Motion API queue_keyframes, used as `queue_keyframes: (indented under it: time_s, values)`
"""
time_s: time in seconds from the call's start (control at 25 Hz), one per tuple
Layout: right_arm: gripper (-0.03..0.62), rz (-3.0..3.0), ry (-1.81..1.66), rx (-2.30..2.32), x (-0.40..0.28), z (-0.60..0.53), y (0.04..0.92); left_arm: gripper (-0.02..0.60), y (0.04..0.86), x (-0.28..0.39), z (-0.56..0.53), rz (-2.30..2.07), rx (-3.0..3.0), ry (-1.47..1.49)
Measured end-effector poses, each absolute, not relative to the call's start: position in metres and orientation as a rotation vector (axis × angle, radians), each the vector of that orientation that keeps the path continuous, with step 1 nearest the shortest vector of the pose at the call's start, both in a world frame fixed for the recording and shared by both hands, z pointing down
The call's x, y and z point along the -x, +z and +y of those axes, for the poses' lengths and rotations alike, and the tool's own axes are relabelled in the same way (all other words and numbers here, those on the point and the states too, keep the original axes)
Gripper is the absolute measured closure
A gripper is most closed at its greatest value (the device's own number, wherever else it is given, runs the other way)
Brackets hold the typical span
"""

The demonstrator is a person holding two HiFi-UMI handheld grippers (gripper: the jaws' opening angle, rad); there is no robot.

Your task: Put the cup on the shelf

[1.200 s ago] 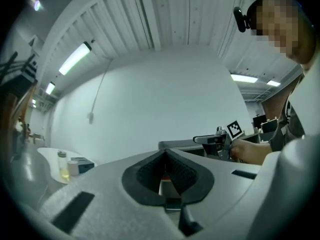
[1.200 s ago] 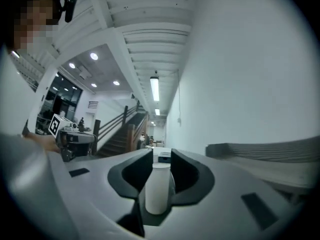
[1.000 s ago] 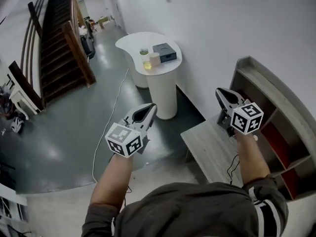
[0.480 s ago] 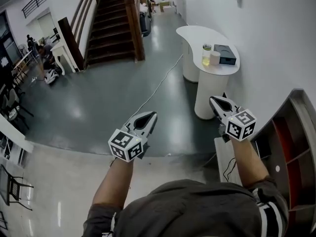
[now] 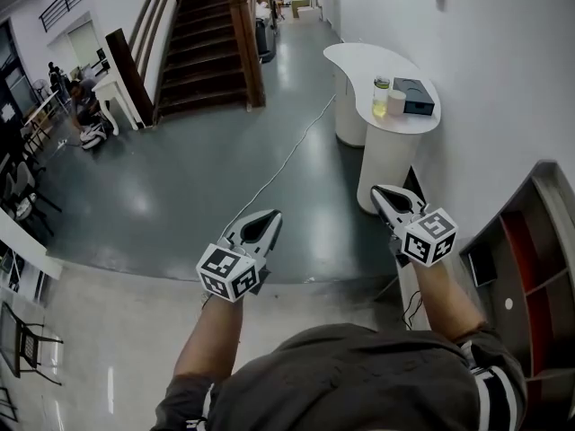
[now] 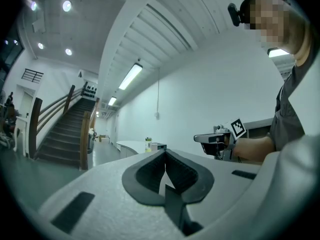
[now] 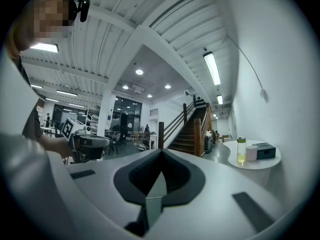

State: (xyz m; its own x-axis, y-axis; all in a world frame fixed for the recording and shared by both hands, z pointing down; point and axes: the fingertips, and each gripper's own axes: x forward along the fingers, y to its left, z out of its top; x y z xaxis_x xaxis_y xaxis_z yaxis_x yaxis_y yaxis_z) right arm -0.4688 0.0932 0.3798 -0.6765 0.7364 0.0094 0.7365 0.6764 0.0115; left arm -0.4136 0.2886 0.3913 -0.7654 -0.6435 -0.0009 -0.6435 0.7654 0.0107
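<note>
Though ahead of jaws, cup [image 5: 396,103] distant

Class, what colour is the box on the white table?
The box is dark grey; the head view shows it best.

Right gripper [image 7: 161,152]: 6 o'clock, jaws together, empty
Table [image 7: 256,164]: 4 o'clock, bearing glass [image 7: 241,151] and box [image 7: 265,150]
Cup [image 7: 251,153]: between glass and box
Stairs [image 7: 197,117]: 3 o'clock
Left gripper [image 7: 90,143]: 8 o'clock
</note>
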Motion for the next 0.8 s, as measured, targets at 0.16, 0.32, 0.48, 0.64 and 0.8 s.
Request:
queue_keyframes:
  time_s: [0.16, 0.32, 0.48, 0.64, 0.8]
  values:
    - [0.603, -2.894, -0.012, 1.220, 0.465, 0.083, 0.377, 0.575, 0.385, 0.415, 0.281, -2.944, -1.107, -0.035]
    - [0.603, -2.897, -0.013, 1.206, 0.465, 0.075, 0.380, 0.575, 0.386, 0.419, 0.274, -2.939, -1.122, -0.039]
    - [0.603, -2.896, -0.018, 1.197, 0.466, 0.070, 0.383, 0.575, 0.385, 0.421, 0.268, -2.939, -1.130, -0.043]
    - [0.605, -2.891, -0.043, 1.204, 0.465, 0.070, 0.384, 0.575, 0.385, 0.422, 0.267, -2.940, -1.129, -0.045]
    - [0.605, -2.886, -0.037, 1.207, 0.466, 0.067, 0.386, 0.575, 0.387, 0.423, 0.263, -2.937, -1.133, -0.051]
